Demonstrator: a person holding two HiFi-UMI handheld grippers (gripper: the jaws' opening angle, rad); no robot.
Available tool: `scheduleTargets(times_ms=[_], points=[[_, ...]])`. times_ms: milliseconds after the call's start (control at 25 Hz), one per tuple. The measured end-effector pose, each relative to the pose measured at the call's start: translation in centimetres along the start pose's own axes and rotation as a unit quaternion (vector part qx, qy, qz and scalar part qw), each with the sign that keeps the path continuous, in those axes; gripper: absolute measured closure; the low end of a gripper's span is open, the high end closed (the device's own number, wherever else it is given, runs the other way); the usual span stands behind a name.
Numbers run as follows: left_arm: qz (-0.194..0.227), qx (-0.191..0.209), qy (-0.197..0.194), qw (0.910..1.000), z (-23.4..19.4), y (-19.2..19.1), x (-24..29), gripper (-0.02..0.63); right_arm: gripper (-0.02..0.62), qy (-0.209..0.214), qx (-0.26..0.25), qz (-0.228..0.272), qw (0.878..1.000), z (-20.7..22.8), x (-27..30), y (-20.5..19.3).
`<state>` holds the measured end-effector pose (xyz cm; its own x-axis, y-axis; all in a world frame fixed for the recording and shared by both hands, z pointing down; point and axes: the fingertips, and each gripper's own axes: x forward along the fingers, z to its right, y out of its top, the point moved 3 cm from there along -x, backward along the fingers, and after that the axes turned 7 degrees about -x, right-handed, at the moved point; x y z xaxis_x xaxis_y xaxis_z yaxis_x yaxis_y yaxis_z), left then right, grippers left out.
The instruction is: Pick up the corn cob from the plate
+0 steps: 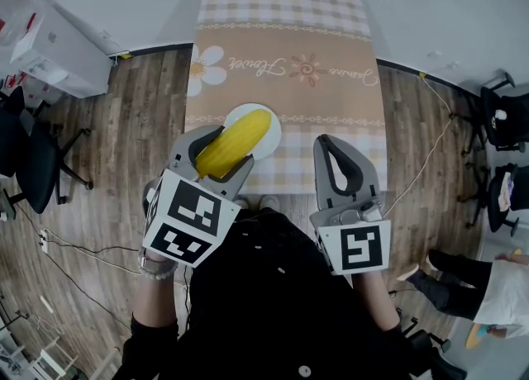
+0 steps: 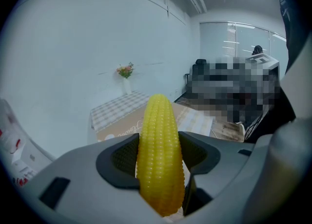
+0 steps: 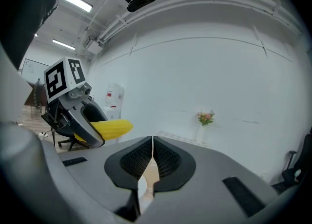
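Observation:
The yellow corn cob (image 1: 234, 144) is lifted above the white plate (image 1: 269, 143), gripped across its middle by my left gripper (image 1: 216, 158), which is shut on it. In the left gripper view the corn cob (image 2: 160, 152) stands between the two dark pads and sticks out well past them. My right gripper (image 1: 337, 165) hangs to the right of the plate, shut with nothing in it. From the right gripper view its pads (image 3: 141, 157) meet, and the left gripper (image 3: 78, 116) with the corn cob (image 3: 113, 128) shows at the left.
The plate lies on a table (image 1: 314, 97) with a beige and checked cloth, near its front edge. A small vase of flowers (image 2: 126, 74) stands at the table's far end. Office chairs (image 1: 37, 163) stand on the wooden floor at left and right; a seated person (image 1: 483, 287) is at the lower right.

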<state>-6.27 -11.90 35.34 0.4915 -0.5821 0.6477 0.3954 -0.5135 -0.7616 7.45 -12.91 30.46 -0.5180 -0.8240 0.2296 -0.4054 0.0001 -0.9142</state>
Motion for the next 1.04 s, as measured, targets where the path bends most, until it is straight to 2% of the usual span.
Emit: scheduleTargets(times_ms=[280,480,1040], points=[[0.004,0.012,-0.005,0.9999,-0.01,0.65,-0.08,0.345,0.551,0.002,0.0,-0.004,1.0,-0.16,0.03,-0.04],[-0.003,0.0,0.0,1.0,0.12,-0.18,0.05,0.345,0.551,0.003,-0.003,-0.001,1.0,-0.19,-0.04,-0.06],[-0.006,0.007,-0.007,0.9999,0.38,0.03,0.07,0.345,0.551,0.009,-0.003,-0.009,1.0,-0.34,-0.03,-0.23]])
